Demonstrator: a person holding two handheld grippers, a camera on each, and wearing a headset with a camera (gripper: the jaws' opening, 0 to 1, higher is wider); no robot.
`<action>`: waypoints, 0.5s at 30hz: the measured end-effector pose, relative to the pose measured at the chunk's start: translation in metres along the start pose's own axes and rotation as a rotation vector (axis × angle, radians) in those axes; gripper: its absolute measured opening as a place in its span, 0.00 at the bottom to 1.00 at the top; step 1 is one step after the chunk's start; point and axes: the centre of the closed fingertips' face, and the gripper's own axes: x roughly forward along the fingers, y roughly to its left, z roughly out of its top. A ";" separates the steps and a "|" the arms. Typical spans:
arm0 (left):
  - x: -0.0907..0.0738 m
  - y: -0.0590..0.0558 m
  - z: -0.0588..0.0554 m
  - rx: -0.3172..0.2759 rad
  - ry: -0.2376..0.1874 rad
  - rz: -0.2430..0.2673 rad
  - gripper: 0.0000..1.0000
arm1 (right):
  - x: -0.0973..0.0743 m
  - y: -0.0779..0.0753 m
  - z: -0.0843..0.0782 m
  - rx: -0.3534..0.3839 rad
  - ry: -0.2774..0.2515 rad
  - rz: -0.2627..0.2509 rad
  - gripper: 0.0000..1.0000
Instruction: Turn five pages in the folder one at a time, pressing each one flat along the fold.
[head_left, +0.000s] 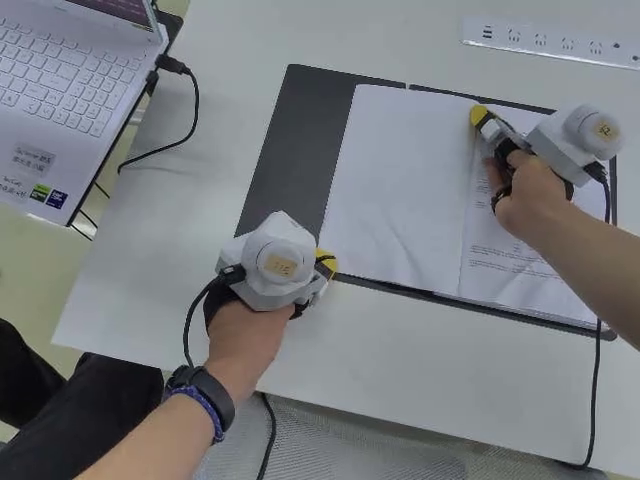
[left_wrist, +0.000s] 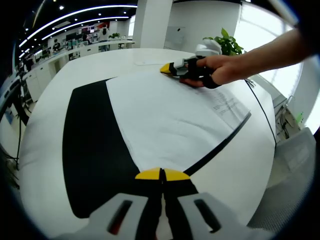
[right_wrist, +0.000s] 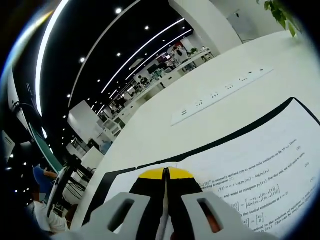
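A black folder (head_left: 290, 150) lies open on the white table. A blank white page (head_left: 400, 180) is turned over to the left, and a printed page (head_left: 520, 250) shows to its right. My right gripper (head_left: 480, 118) is shut, its yellow tips down at the top of the fold where the two pages meet. In its own view the shut right gripper (right_wrist: 165, 173) sits between the blank page and the printed page (right_wrist: 260, 170). My left gripper (head_left: 325, 265) is shut at the blank page's near left corner, by the folder's front edge. The left gripper (left_wrist: 161, 174) tips meet over the folder (left_wrist: 90, 150).
A white laptop (head_left: 70, 80) stands at the far left with a black cable (head_left: 185, 120) plugged into it. A white power strip (head_left: 550, 42) lies along the back right. Bare table runs in front of the folder to the near edge.
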 end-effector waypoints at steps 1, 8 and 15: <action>0.000 0.000 0.000 0.000 0.000 0.000 0.00 | 0.002 0.000 0.001 0.013 -0.008 -0.004 0.00; 0.001 0.001 -0.001 0.000 0.002 0.001 0.00 | 0.013 -0.009 0.005 0.021 -0.017 -0.012 0.00; 0.002 0.002 -0.001 -0.009 -0.005 0.004 0.00 | 0.007 -0.007 -0.004 -0.022 0.027 0.027 0.00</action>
